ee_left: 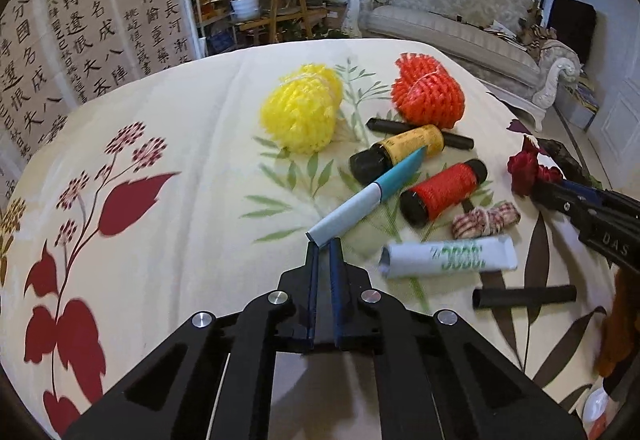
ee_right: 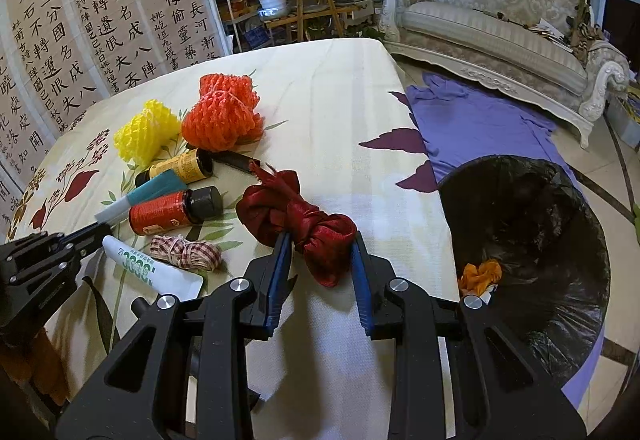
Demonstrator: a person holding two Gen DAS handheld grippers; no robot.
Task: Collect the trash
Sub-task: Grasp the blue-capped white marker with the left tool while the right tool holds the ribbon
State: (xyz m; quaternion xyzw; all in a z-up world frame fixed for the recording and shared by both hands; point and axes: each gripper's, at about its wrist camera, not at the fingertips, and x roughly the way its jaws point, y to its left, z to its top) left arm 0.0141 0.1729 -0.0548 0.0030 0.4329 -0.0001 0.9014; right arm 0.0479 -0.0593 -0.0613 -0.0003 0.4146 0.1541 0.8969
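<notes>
So both hands are busy picking up trash from the table (ee_left: 168, 143) with the flowery cloth.

On the left side, the left gripper (ee_left: 325, 244) has its jaws pinched together on the white end of a pen (ee_left: 362, 199). The pen is white at the held end and blue-green at the far end. Its long side runs away from the gripper, and its blue-green tip points up and to the right, toward the yellow bottle (ee_left: 404, 151) and across its black cap. The pen looks lifted at the held end, but I cannot tell if the tip is off the table.

In the middle lie more bits: a yellow net (ee_left: 300, 111), an orange net (ee_left: 428, 91), a red bottle (ee_left: 444, 191), a white tube (ee_left: 448, 260) and a small bundle of string (ee_left: 486, 222).

On the right, the right gripper (ee_right: 320, 252) is clamped on a knotted red cloth (ee_right: 304, 215). The cloth stretches from the jaws back toward the upper left, with a frayed tail at that end.

Farthest right, the bin (ee_right: 568, 175) with the black bag stands on the floor beside the table. I think the next move is to carry the red cloth over the bin's open mouth and let go, then bring the pen across too.
</notes>
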